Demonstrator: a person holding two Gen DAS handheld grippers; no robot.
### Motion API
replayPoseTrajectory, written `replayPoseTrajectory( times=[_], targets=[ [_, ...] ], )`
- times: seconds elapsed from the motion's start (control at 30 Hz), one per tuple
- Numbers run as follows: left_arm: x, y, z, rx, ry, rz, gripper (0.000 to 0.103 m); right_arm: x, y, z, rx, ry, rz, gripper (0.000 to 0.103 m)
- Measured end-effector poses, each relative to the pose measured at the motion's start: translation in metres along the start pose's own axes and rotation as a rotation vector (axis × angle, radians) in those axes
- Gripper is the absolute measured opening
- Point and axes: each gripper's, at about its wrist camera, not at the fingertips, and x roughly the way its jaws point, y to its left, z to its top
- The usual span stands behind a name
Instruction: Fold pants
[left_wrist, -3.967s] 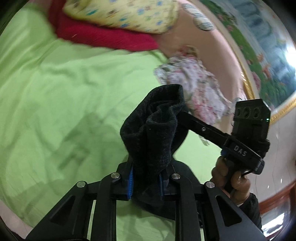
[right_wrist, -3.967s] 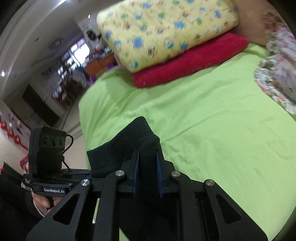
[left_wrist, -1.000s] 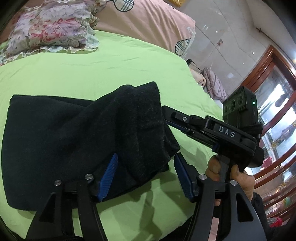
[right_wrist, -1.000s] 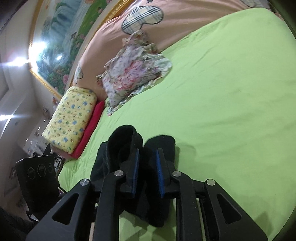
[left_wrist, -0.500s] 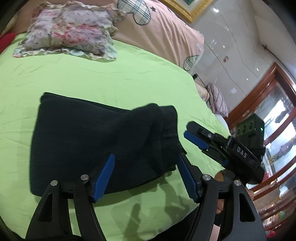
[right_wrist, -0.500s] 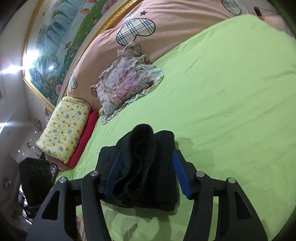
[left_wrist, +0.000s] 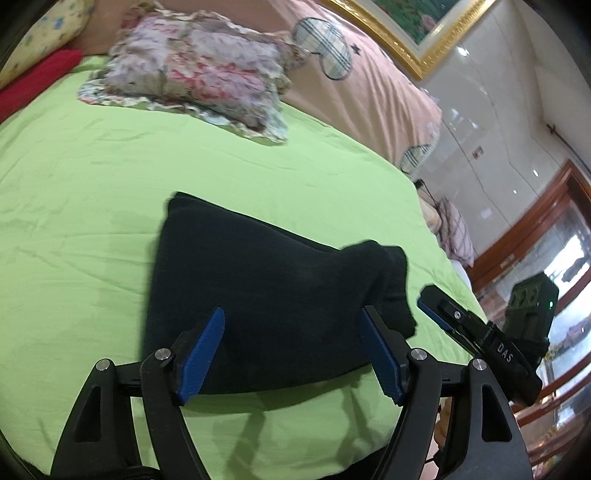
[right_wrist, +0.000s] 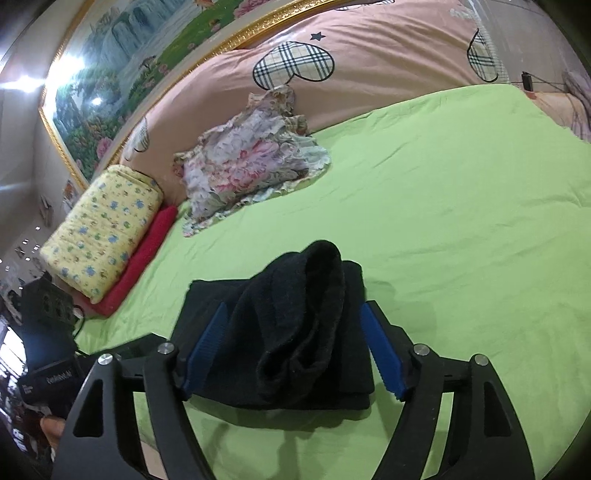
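Note:
The black pants (left_wrist: 258, 288) lie folded in a thick bundle on the green bedsheet (left_wrist: 92, 206), one bulging fold raised at their near right end (right_wrist: 317, 280). My left gripper (left_wrist: 291, 317) hovers just short of the bundle. Its jaws are opening, the blue pads stand clear of the cloth, and the bundle's near edge shows between them. My right gripper (right_wrist: 293, 314) straddles the raised fold. It too is opening, and its pads do not press on the cloth. One of the right gripper's fingers (left_wrist: 439, 314) shows beside the pants in the left wrist view.
A floral pillow (right_wrist: 251, 162) lies at the head of the bed. Beside it are a yellow patterned pillow (right_wrist: 103, 221) and a red folded blanket (right_wrist: 144, 251). Behind them rises a pink cover with plaid hearts (right_wrist: 369, 55). Past the bed's right edge stands a wooden cabinet (left_wrist: 535, 236).
Both grippers have let go of the pants, widened their jaws and drawn back. The pants have settled onto the sheet as a folded bundle.

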Motion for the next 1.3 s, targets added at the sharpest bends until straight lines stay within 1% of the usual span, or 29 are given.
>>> replayPoseTrajectory(
  times=[0.23, 0.37, 0.5, 0.8, 0.93, 1.07, 1.3],
  targets=[
    [-0.005, 0.033, 0.000, -0.069, -0.004, 0.038, 0.077, 0.009, -0.004, -0.008, 0.027, 0.034, -0.029, 0.076],
    [-0.003, 0.045, -0.001, -0.096, 0.010, 0.041, 0.077, 0.016, -0.008, -0.014, 0.045, 0.061, -0.039, 0.076],
    [0.002, 0.049, -0.004, -0.110, 0.022, 0.053, 0.078, 0.022, -0.015, -0.020, 0.069, 0.087, -0.050, 0.076],
    [0.017, 0.060, -0.007, -0.145, 0.056, 0.060, 0.078, 0.028, -0.036, -0.024, 0.128, 0.106, -0.066, 0.076],
    [0.024, 0.062, -0.008, -0.147, 0.066, 0.066, 0.079, 0.031, -0.041, -0.027, 0.141, 0.111, -0.055, 0.076],
    [0.031, 0.066, -0.008, -0.159, 0.081, 0.065, 0.079, 0.034, -0.047, -0.029, 0.164, 0.113, -0.038, 0.078],
    [0.047, 0.070, -0.007, -0.176, 0.100, 0.076, 0.079, 0.039, -0.049, -0.029, 0.155, 0.115, -0.018, 0.079]
  ],
)
